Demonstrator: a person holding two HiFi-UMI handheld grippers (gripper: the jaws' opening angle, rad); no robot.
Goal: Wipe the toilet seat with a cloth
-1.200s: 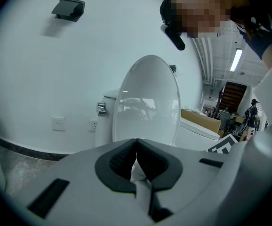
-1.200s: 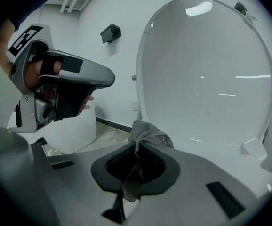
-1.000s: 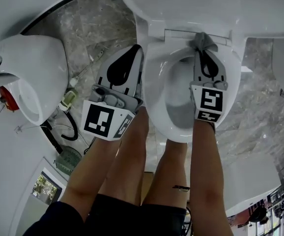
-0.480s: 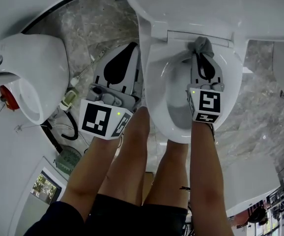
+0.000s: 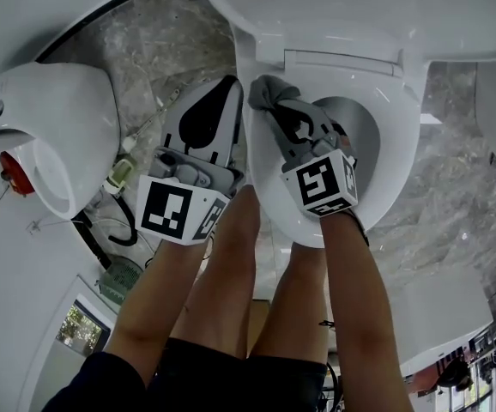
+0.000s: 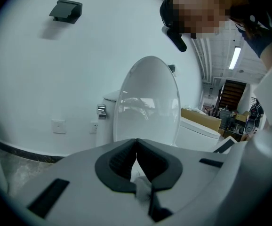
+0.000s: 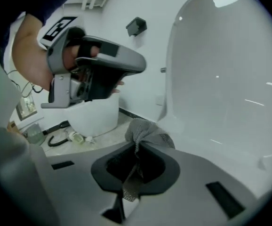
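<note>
Toilet bowl point(image 5: 364, 136): open, with the lid point(image 7: 225, 65) upright at 12 o'clock. The inside is pale and seemingly holds nothing loose, though the right gripper covers part of it.
Toilet seat point(image 5: 398, 166): white, lying down on the rim.
Cloth point(image 5: 268, 91): grey mesh, bunched on the seat at about 10 o'clock.
Right gripper point(image 5: 278, 114): jaws pinching the cloth. A fold stands out past the tips and a tail hangs in the jaw hollow.
Left gripper point(image 5: 238, 88): jaws pressed together, gripping nothing. It is at the bowl's 9 o'clock, just beside the outer wall, over the marble floor point(image 5: 162, 50).
</note>
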